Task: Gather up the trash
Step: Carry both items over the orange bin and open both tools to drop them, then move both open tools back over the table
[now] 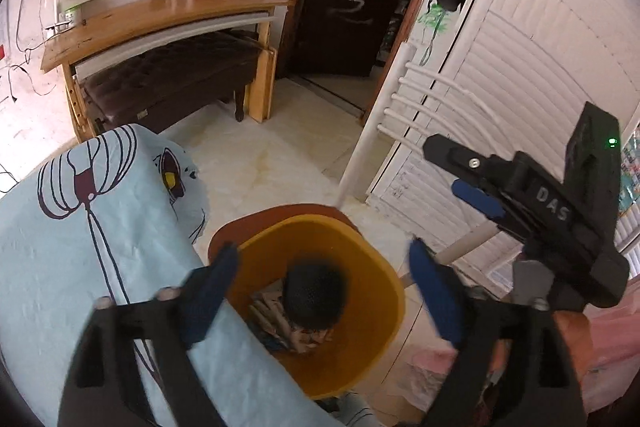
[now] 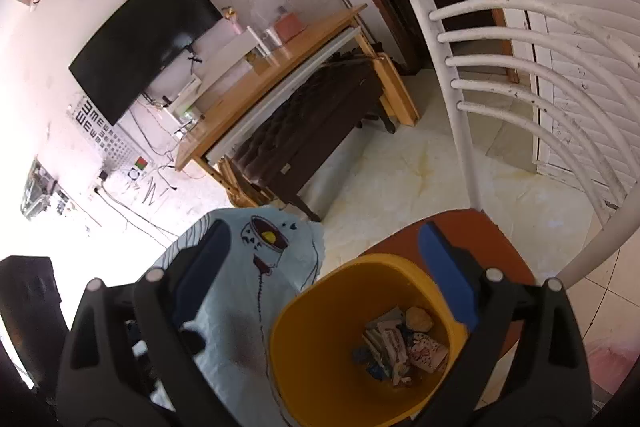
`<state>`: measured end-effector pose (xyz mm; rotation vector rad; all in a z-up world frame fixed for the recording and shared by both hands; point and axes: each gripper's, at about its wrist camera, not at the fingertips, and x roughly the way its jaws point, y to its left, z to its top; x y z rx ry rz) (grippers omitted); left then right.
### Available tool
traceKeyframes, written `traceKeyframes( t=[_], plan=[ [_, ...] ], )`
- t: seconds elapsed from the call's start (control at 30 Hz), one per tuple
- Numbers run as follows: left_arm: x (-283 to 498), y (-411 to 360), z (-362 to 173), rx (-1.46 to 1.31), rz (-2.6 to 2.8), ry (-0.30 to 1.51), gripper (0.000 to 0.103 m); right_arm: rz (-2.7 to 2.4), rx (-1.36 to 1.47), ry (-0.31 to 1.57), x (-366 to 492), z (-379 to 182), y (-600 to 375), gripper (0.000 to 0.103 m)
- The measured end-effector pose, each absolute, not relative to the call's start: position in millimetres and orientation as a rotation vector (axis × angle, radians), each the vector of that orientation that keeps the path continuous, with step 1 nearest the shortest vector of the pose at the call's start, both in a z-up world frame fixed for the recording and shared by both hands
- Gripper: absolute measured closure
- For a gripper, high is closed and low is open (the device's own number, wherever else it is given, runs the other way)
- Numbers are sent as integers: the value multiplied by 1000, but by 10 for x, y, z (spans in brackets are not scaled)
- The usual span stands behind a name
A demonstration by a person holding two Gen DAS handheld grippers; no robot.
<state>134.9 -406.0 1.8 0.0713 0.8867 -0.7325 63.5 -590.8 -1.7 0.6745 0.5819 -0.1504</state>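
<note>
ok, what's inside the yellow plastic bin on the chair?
The yellow plastic bin holds crumpled printed paper wrappers and a yellowish wad. In the left wrist view a blurred round black object sits over them. Whatever lies beneath the pile is covered.

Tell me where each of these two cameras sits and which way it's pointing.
Left wrist: on the left gripper, angled down into the yellow plastic bin; its open jaws and the right gripper show.
Right wrist: on the right gripper, above the bin; only its open jaws show.
Shared: bin, light blue patterned cloth, white slatted chair.
</note>
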Motion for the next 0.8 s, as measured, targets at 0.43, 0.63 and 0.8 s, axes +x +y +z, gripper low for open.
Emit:
traceKeyframes(
  t=[0.43, 0.63, 0.8],
  plan=[
    [1219, -3226, 137, -27, -613, 834, 11, -83, 609, 599, 724, 49, -5557, 10],
    [1178, -2506, 213, -58, -476, 771, 10, -6, 531, 633, 851, 94, -5125, 10],
    [1162, -1898, 314, -81, -367, 712, 9, 41, 450, 655, 913, 131, -4743, 8]
  ],
)
